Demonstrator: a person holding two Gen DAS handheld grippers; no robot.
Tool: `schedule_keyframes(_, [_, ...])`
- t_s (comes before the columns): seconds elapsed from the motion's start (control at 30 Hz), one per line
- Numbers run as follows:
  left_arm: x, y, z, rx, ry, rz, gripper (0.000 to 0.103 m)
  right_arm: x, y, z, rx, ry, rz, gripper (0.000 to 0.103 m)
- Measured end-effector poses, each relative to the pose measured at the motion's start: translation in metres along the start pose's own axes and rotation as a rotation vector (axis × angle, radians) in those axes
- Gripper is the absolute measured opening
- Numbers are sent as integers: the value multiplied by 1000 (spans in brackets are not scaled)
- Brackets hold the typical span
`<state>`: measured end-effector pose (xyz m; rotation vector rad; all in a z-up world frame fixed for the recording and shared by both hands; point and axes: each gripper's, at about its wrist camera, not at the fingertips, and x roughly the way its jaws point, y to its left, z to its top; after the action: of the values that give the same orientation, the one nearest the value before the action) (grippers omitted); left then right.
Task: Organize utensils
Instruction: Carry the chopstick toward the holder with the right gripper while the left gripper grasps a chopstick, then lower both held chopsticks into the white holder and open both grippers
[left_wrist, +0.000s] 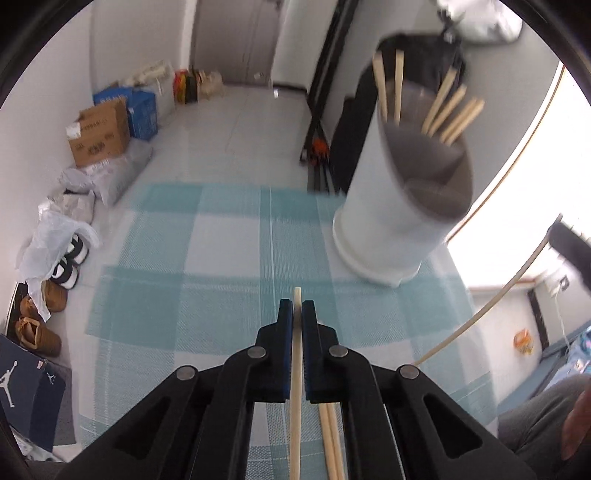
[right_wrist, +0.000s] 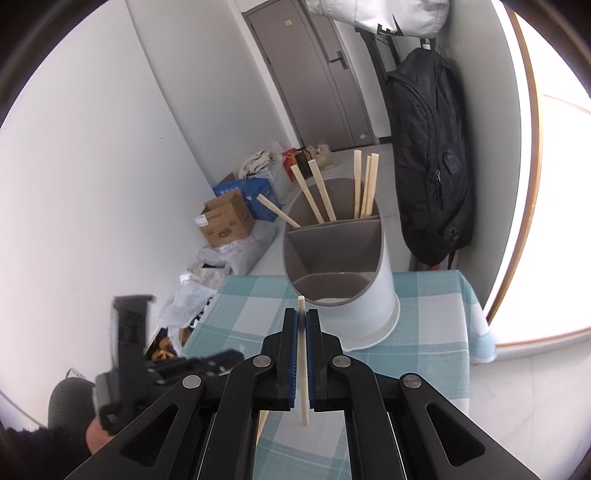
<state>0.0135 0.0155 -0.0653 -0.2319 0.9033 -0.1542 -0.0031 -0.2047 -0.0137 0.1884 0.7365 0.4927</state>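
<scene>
In the left wrist view my left gripper (left_wrist: 297, 308) is shut on a pale chopstick (left_wrist: 295, 406) that runs back under the camera, its tip just past the pads. Beneath it, two more chopsticks (left_wrist: 330, 435) lie on the checked cloth. The white holder (left_wrist: 384, 229) with grey compartments stands ahead to the right, with several chopsticks (left_wrist: 452, 110) in its far compartment. In the right wrist view my right gripper (right_wrist: 302, 317) is shut on another pale chopstick (right_wrist: 303, 369), just short of the holder (right_wrist: 369, 306). The nearer compartments look empty.
A teal and white checked cloth (left_wrist: 184, 258) covers the small table, whose edges drop to a tiled floor. Cardboard boxes (left_wrist: 99, 133), bags and shoes (left_wrist: 66, 266) line the left wall. A black backpack (right_wrist: 432, 166) hangs behind the holder. The left gripper's blurred body (right_wrist: 129, 332) shows at left.
</scene>
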Motion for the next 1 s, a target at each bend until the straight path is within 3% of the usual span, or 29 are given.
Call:
schedule_keyframes(0.13, [-25, -3, 5, -3, -111, -12, 1, -4, 5, -4, -10, -11, 5, 3])
schedule_keyframes(0.33, [-35, -17, 10, 13, -190, -32, 1, -11, 16, -10, -46, -34, -3, 3])
schedule_keyframes(0.63, [-65, -39, 21, 72, -221, -75, 1, -23, 13, -11, -20, -71, -9, 3])
schedule_keyframes(1.0, [-103, -70, 67, 113, -289, -100, 1, -48, 5, 28, 20, -164, -38, 3])
